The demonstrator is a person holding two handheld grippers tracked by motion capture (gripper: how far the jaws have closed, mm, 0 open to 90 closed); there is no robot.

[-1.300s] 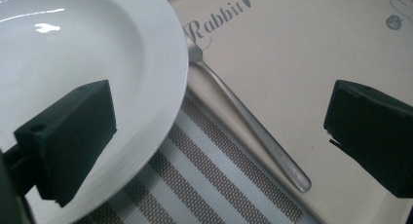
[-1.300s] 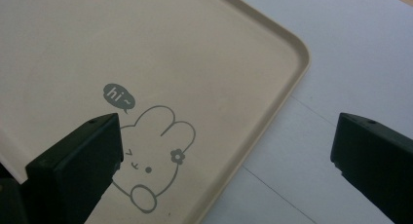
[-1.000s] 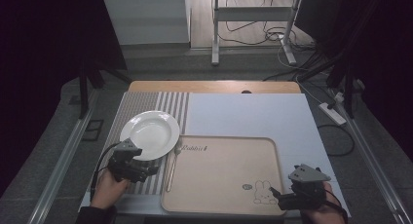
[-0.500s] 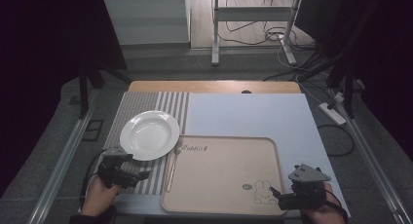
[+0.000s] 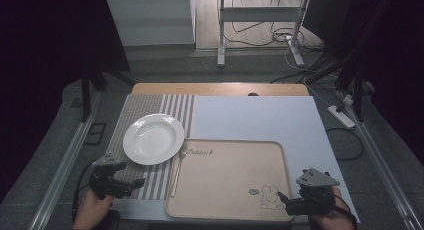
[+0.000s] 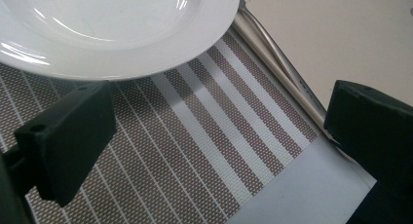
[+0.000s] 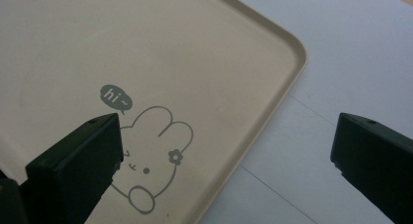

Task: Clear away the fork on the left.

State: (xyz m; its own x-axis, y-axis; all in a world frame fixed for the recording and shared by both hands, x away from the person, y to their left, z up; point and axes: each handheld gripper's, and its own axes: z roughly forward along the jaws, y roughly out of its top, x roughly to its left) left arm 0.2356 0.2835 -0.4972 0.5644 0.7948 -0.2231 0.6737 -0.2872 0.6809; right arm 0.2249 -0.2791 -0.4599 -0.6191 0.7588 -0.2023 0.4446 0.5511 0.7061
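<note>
A white deep plate (image 5: 153, 138) sits on a brown striped placemat (image 5: 165, 107) at the left. To its right lies a beige tray (image 5: 230, 175) with a rabbit drawing (image 5: 270, 198). A metal utensil (image 5: 176, 171) lies along the tray's left edge. My left gripper (image 5: 136, 185) is open over the placemat's near corner, just short of the plate (image 6: 112, 29), with the utensil handle (image 6: 277, 63) to its right. My right gripper (image 5: 282, 202) is open at the tray's near right corner, its jaws astride the tray rim (image 7: 287, 83) beside the rabbit drawing (image 7: 151, 151). Neither gripper holds anything.
A pale blue sheet (image 5: 250, 115) covers the table right of the placemat, with a wooden strip (image 5: 220, 89) along the far edge. Beyond the table are a metal stand (image 5: 260, 20), floor cables and a power strip (image 5: 340, 115). Dark frame rails run along both sides.
My left gripper has drawn back to the left and toward the near edge, away from the plate. The right gripper has stayed where it was.
</note>
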